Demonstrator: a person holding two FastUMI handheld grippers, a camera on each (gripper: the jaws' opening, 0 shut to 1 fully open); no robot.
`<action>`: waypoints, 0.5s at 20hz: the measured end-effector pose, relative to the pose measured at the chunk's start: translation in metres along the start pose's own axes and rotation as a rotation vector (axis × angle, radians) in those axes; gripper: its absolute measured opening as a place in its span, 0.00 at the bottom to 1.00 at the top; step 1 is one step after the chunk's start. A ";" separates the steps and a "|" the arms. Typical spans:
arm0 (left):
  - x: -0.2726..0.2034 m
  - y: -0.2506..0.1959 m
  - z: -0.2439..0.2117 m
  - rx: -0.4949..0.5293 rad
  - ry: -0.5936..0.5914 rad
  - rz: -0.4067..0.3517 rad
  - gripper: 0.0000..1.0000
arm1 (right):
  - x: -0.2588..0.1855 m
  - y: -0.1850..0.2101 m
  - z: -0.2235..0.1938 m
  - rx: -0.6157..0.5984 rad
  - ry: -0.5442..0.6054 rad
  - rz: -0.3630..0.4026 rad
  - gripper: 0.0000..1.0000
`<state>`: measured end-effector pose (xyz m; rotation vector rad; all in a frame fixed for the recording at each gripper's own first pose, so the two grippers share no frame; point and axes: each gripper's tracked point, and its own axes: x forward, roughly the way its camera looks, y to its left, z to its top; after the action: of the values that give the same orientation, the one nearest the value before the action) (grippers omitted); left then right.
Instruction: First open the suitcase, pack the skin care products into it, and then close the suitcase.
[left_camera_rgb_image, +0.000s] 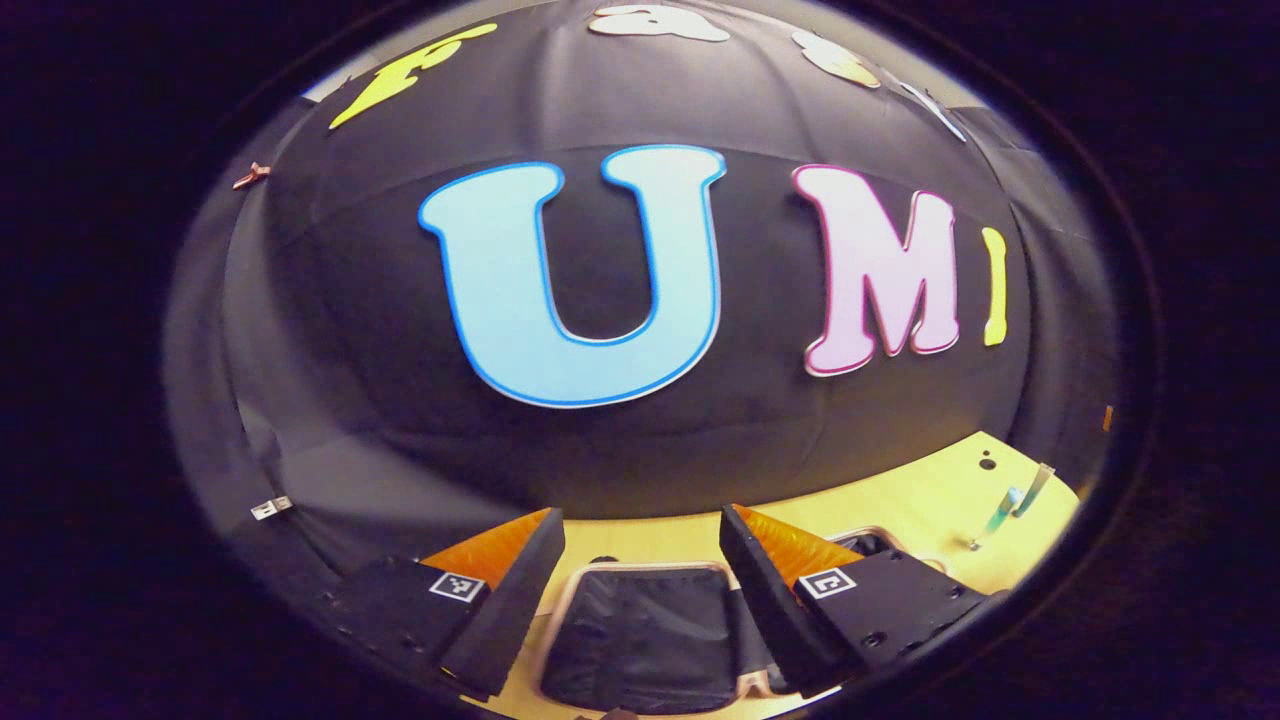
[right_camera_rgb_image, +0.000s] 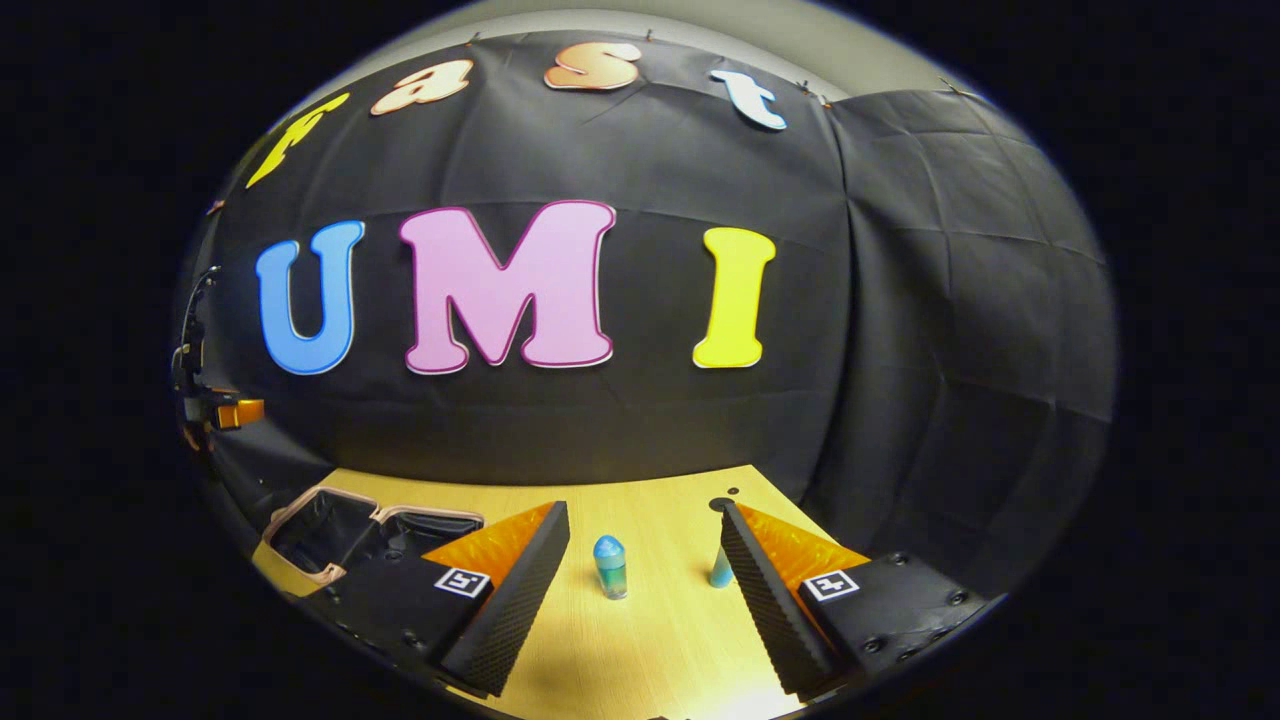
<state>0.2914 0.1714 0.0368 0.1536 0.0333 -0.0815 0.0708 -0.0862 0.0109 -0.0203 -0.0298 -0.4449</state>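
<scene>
The suitcase (left_camera_rgb_image: 640, 640) lies open on the wooden table, its dark lined half with a pale rim right below my left gripper (left_camera_rgb_image: 642, 530), which is open and holds nothing. In the right gripper view the open suitcase (right_camera_rgb_image: 330, 530) sits at the left, both halves spread. Two small skin care bottles stand upright on the table: a blue-capped one (right_camera_rgb_image: 610, 566) ahead between my fingers and a pale blue one (right_camera_rgb_image: 721, 568) partly hidden by the right finger. My right gripper (right_camera_rgb_image: 645, 530) is open, short of them. The same bottles (left_camera_rgb_image: 1010, 505) appear far right in the left gripper view.
The wooden table (right_camera_rgb_image: 650, 640) ends at the black cloth wall behind it. A small round hole (right_camera_rgb_image: 722, 503) marks the tabletop near the back. The other gripper (right_camera_rgb_image: 215, 405) shows at the far left edge, raised above the suitcase.
</scene>
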 end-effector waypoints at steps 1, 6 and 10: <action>-0.006 -0.042 0.002 -0.023 -0.013 -0.045 0.98 | 0.002 -0.008 -0.002 0.001 0.002 -0.003 0.97; -0.031 -0.205 -0.047 -0.060 -0.032 -0.233 0.98 | 0.018 -0.045 -0.015 0.002 0.020 0.013 0.96; -0.037 -0.329 -0.112 -0.080 0.069 -0.364 0.99 | 0.043 -0.066 -0.043 -0.044 0.072 0.062 0.97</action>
<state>0.2245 -0.1321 -0.1226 0.0688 0.1336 -0.4377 0.0824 -0.1660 -0.0298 -0.0488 0.0510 -0.3841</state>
